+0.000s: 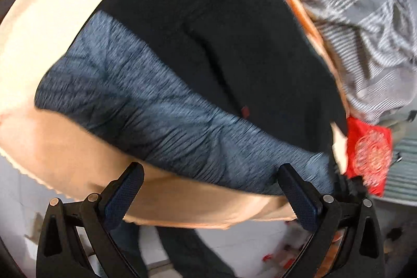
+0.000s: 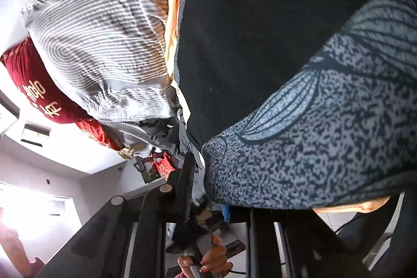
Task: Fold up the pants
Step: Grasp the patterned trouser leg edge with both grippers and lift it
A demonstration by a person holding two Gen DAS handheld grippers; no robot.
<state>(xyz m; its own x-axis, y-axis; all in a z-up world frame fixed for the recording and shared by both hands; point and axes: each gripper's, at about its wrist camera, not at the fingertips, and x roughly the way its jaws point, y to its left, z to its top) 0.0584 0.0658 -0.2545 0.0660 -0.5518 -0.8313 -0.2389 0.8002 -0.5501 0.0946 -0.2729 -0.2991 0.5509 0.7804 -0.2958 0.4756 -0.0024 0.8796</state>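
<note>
Two tools are working at the pants (image 1: 182,74), black fabric with a blue-grey heathered leaf-print band, lying on a beige bed cover (image 1: 47,48). Left tool (image 1: 211,189) is hovering released, its ribbed pads spread just over the band's edge. Right tool (image 2: 208,189) is sitting nearly clenched at the band's corner; whether cloth is pinched I cannot tell.

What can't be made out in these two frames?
- Left wrist view: motion blur smears the pants; waist and leg ends unreadable.
- Right wrist view: the pants' patterned band hides one side of the right gripper, so contact is unclear.
- Both views: frame edges cut off the pants' outline.
</note>
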